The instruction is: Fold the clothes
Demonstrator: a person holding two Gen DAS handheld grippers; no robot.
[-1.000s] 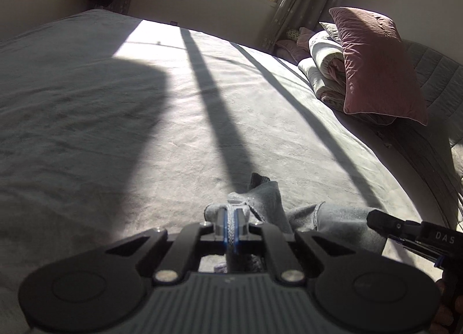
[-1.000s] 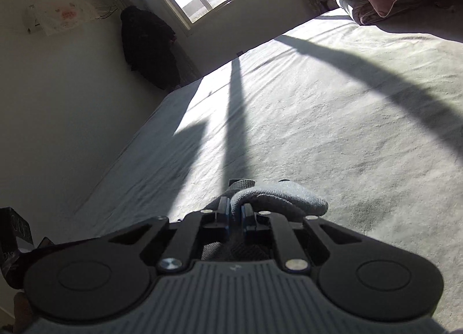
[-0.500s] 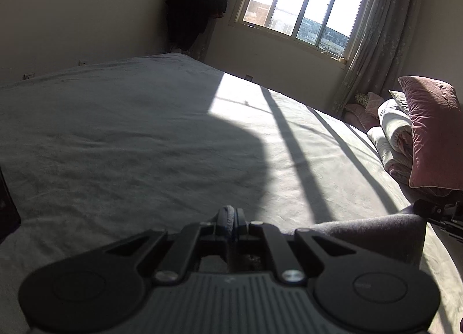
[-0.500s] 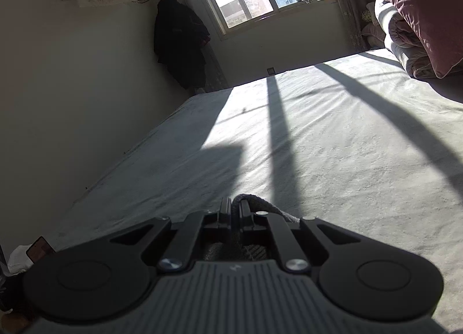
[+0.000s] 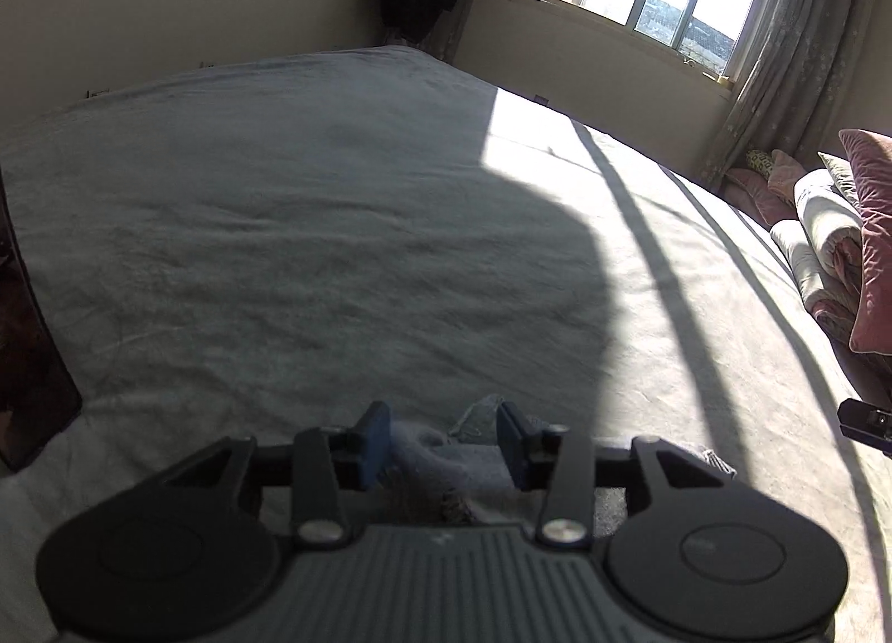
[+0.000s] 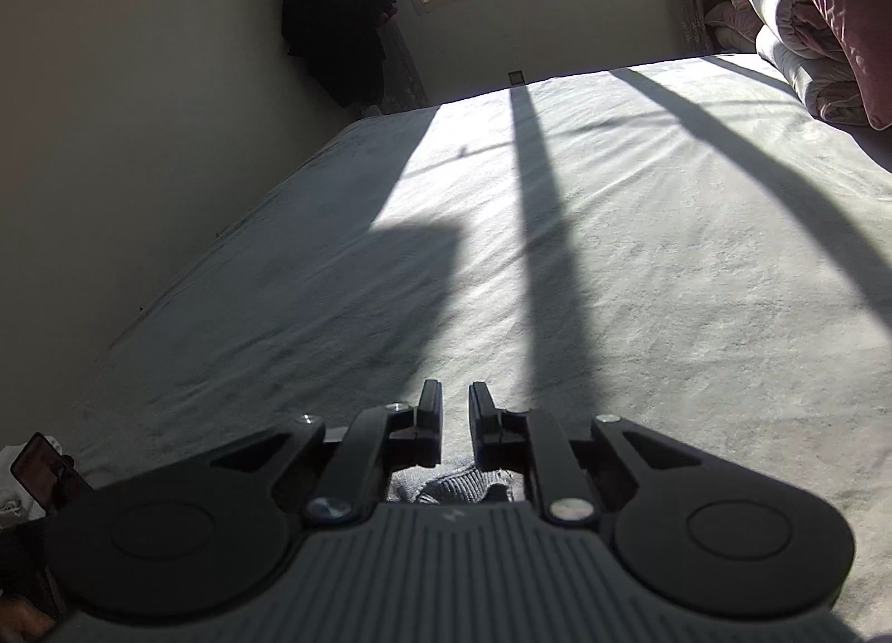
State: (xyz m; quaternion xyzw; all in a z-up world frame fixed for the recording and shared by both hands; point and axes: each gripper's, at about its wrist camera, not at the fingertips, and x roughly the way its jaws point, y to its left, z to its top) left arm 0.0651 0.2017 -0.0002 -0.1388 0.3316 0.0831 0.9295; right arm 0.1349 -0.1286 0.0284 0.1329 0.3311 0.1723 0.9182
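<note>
Both of your tongs stand open: the left tongs [image 5: 441, 434] have their blue pads spread wide with the soft grey knitted garment [image 5: 446, 462] lying loose between and below them, and the right tongs [image 6: 454, 414] show a narrow gap, gripping nothing, with grey ribbed fabric [image 6: 451, 481] just beneath. The garment sits at the near edge of the wide grey bed [image 5: 334, 253], mostly hidden under the tools.

The risk, as I judge it, is that you close on 1 layer only (the folds overlap here), so the cloth drags and bunches. Snagging the bedsheet along with it is also possible.

Count: 1 garment, 2 tongs, 1 dusky-pink velvet pillow [image 6: 836, 2], 1 rolled white quilt [image 6: 791, 41].
</note>
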